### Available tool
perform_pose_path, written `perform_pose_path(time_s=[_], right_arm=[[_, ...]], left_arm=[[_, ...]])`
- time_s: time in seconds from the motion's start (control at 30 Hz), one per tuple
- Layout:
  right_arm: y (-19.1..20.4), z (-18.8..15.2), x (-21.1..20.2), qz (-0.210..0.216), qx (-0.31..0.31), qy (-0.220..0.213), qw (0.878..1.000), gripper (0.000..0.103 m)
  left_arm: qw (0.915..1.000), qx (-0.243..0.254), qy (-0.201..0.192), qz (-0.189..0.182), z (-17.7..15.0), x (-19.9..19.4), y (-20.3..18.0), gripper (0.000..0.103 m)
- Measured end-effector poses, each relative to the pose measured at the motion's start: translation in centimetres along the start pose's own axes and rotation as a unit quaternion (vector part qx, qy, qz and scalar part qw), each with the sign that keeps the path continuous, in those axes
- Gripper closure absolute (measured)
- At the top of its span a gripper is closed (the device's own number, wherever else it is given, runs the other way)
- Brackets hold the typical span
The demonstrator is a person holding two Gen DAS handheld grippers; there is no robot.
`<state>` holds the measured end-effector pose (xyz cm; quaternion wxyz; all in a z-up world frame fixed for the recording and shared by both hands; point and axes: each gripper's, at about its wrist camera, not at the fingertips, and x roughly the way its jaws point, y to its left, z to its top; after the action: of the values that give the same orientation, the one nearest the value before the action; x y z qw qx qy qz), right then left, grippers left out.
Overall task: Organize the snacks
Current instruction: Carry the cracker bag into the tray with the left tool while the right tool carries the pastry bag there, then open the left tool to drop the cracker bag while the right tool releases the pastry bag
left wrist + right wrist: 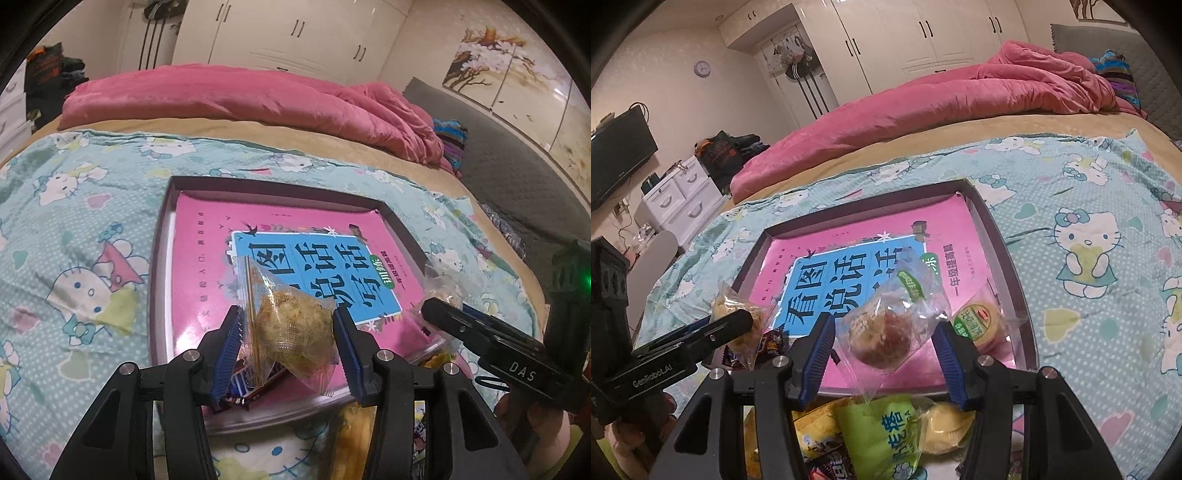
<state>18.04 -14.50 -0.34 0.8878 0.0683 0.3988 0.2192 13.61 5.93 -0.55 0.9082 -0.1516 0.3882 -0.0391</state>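
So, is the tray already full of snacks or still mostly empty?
Mostly empty. The tray holds a pink book, with only one yellow packaged pastry near its corner and small wrappers at its edge.

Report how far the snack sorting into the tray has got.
Done: one yellow wrapped cake already lies in the tray, at its near right corner. In hand: the left claw holds a clear-wrapped floss pastry; the right claw holds a brown bun in clear wrap, both over the tray. Left: the packets heaped before the tray.

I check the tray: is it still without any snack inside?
No, a round yellow-lidded snack already lies in the tray, on the pink book.
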Motion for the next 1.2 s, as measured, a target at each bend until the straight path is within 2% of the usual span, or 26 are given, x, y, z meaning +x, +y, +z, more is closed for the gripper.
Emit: perform_pose_path(time_s=[0.53,0.67,1.2], right_arm=[[0.6,0.0,3.4,-0.027,-0.013,0.038,0.999,0.049],[0.6,-0.2,3.4,-0.041,-0.020,0.043,0.998,0.049],[0.3,-0.4,1.8,-0.047,-0.014,0.038,0.998,0.047]], left_arm=[[0.9998,0.008,0.018,-0.005,-0.1,2.1,-0.4,0.052],[0.9998,0.009,0.019,-0.006,-0.1,2.3,-0.5,0.052],[0.9997,0.006,0.023,-0.009,-0.1,2.3,-0.3,0.052]])
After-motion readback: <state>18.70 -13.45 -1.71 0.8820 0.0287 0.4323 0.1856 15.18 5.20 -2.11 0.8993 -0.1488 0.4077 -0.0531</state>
